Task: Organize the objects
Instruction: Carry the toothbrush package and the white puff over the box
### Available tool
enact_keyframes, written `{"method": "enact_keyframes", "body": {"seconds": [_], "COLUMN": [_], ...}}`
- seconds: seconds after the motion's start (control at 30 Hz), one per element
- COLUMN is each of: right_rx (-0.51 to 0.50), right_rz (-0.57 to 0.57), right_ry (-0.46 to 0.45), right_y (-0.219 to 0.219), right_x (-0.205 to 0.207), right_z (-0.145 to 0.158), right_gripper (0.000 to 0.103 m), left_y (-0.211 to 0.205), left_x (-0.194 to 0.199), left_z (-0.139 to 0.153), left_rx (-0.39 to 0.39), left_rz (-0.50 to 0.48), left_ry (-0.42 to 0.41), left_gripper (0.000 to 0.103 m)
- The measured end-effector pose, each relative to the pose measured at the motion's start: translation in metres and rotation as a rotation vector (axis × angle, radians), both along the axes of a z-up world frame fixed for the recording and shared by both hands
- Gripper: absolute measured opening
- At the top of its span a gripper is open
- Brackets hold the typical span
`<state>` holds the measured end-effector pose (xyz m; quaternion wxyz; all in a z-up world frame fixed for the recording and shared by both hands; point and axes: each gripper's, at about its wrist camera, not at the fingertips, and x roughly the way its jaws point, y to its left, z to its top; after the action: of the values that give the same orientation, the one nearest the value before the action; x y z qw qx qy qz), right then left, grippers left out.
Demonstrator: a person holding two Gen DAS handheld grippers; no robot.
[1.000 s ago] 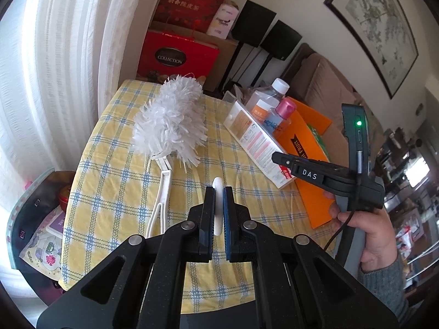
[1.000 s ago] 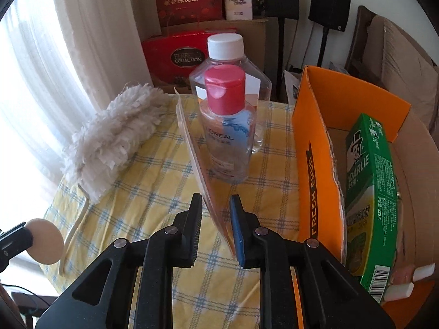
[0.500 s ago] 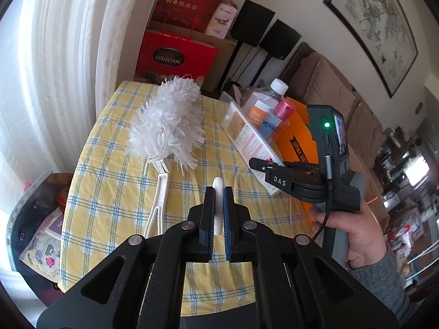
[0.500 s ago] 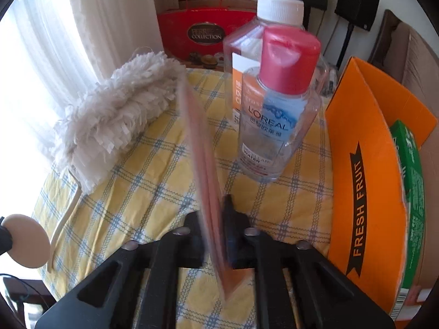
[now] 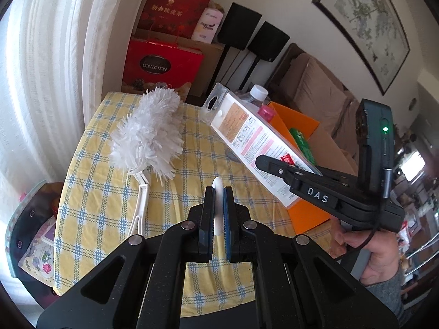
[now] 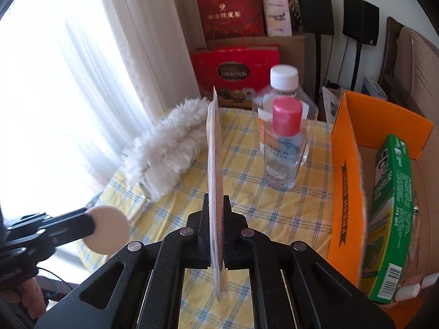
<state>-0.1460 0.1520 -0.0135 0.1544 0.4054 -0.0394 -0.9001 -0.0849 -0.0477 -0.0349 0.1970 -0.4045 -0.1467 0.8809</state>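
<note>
My right gripper [image 6: 215, 200] is shut on a flat clear-fronted package [image 6: 215, 159], which I see edge-on here. In the left wrist view the same package [image 5: 247, 134] hangs tilted above the table, with the right gripper [image 5: 262, 161] clamped on its lower end. My left gripper [image 5: 218, 193] is shut on a cream round pad [image 5: 218, 185], which appears edge-on. From the right wrist camera that pad [image 6: 109, 229] shows as a full disc at the left, in the left gripper [image 6: 90, 223]. An orange cardboard box [image 6: 345, 178] stands at the right.
A white fluffy duster [image 5: 148, 137] lies on the yellow checked tablecloth [image 5: 104, 205]. A pink-capped bottle [image 6: 282, 148] and a white-capped bottle [image 6: 284, 82] stand beside the orange box, which holds a green carton [image 6: 392, 205]. Red gift boxes, speakers and a sofa sit behind the table.
The right gripper's jaws have shut on the flat package and raised it off the table, away from the bottles. The left gripper still holds the pad.
</note>
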Motion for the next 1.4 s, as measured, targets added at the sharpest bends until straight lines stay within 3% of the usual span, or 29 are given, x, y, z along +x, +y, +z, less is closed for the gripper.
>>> {"method": "enact_keyframes", "body": {"seconds": [0.3,0.7,0.9,1.1,1.17,1.23,1.4], "right_rx": [-0.015,-0.041,-0.066,-0.142,-0.166,-0.193,-0.214], "right_rz": [-0.054,-0.216,-0.32,-0.387,-0.39,-0.39,-0.391], "right_ry": [0.061,0.13,0.105,0.037,0.014,-0.01,-0.004], "right_y": [0.035,0.116,0.147,0.158,0.16,0.164,0.178], "right_x": [0.033,0.063,0.058,0.034,0.027,0.023,0.036], "right_z": [0.035,0.065,0.053,0.022,0.011,0.004,0.006], "right_gripper": [0.004,0.004,0.004,0.006,0.009,0.023,0.032], "left_y": [0.036,0.111,0.141,0.159,0.163,0.166,0.175], "left_x": [-0.005,-0.02,-0.028,-0.034,-0.035,-0.037,-0.038], "left_z": [0.033,0.055,0.058,0.053,0.05,0.048,0.047], "left_rx": [0.009,0.064,0.059,0.038,0.031,0.026,0.013], "left_rz": [-0.059,-0.195,-0.222,-0.234,-0.237,-0.243,-0.254], "left_ry": [0.06,0.072,0.071,0.057,0.05,0.043,0.036], "left_gripper": [0.005,0.005,0.005,0.005,0.005,0.005,0.005]}}
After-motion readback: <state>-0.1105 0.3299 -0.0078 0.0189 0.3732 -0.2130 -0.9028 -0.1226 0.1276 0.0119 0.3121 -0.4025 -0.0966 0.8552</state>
